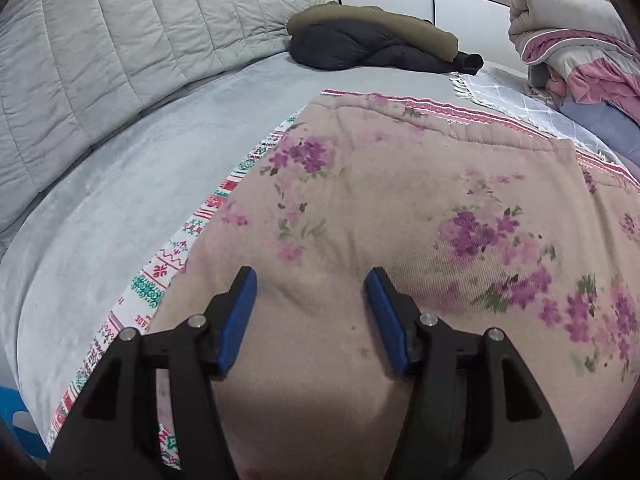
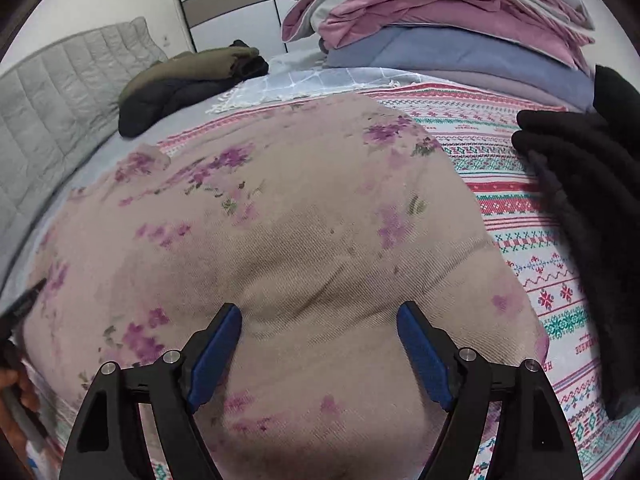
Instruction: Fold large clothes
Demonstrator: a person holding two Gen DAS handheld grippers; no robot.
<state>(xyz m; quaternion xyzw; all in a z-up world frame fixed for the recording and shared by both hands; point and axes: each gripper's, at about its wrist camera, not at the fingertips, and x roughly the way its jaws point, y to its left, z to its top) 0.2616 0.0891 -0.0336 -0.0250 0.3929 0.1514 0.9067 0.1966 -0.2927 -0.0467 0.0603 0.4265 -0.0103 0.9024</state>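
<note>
A large pinkish-beige garment with purple flowers [image 1: 380, 216] lies folded flat on a patterned red, green and white cloth [image 1: 168, 264] on the bed. My left gripper [image 1: 311, 280] hovers over its near left part, blue pads apart, nothing pinched between them. The same garment [image 2: 280, 220] fills the right wrist view. My right gripper [image 2: 319, 318] stands open just above its near edge, holding nothing. The other gripper's tip [image 2: 28, 300] and a hand show at the left edge of the right wrist view.
A folded olive and black jacket [image 1: 372, 36] lies at the far side by a grey quilted headboard [image 1: 100, 60]. A stack of pink, grey and blue bedding [image 2: 440, 20] sits far right. A black fleece garment [image 2: 592, 220] lies on the patterned cloth [image 2: 528, 248] to the right.
</note>
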